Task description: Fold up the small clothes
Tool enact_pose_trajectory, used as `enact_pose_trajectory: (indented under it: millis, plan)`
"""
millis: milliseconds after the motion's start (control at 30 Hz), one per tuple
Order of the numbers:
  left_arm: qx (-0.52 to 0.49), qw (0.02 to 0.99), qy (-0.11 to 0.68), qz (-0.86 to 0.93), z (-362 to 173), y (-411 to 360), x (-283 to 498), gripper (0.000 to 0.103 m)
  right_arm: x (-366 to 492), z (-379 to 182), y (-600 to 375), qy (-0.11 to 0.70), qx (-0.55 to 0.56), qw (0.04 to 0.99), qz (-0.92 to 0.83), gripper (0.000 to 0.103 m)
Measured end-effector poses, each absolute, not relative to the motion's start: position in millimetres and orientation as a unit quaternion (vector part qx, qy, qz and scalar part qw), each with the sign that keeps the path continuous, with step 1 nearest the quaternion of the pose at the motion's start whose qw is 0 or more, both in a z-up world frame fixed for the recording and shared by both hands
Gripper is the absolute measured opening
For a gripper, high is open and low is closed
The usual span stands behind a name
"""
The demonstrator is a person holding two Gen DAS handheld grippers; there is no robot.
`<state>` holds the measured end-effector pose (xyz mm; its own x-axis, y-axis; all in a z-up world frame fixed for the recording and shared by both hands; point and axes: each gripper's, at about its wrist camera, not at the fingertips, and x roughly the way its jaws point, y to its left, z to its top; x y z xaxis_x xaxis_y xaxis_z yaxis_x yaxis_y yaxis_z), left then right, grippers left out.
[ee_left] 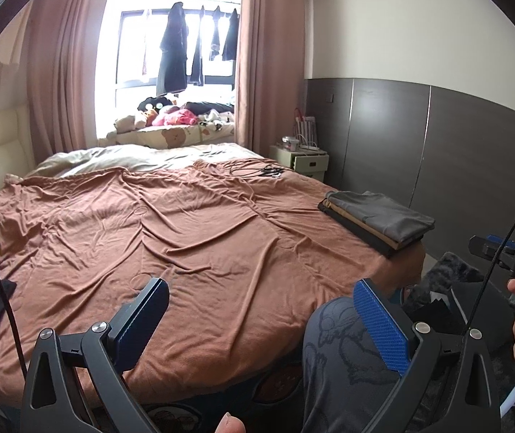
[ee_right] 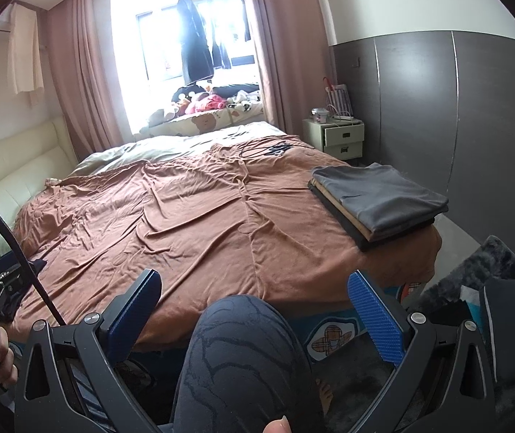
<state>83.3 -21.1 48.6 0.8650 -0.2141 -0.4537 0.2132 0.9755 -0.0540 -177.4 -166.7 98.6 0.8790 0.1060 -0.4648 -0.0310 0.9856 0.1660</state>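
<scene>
Folded clothes (ee_right: pixel 378 200) sit in a neat stack, grey on top, tan and black beneath, at the right near corner of the bed (ee_right: pixel 192 223), on its rumpled brown cover. Both the left gripper (ee_left: pixel 263 319) and the right gripper (ee_right: pixel 257 310) hang wide and empty over the bed's near edge, above the person's knee (ee_right: pixel 243 346).

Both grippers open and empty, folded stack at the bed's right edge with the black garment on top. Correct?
One thing is off: the top of the folded stack is a grey garment; the black one is at the bottom, with tan layers between. The right wrist view shows it plainly. The rest holds: left gripper and right gripper are open and empty, and the stack sits at the bed's right edge.
</scene>
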Motion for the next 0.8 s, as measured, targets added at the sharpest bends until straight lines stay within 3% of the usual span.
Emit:
enact_pose_trajectory:
  millis: [800]
  plan:
    - [-0.016,0.970,0.231,-0.079,24.8,-1.1,64.8,0.103,-192.2,61.9,-135.8,0.238,0.076,0.968,0.031,0.103]
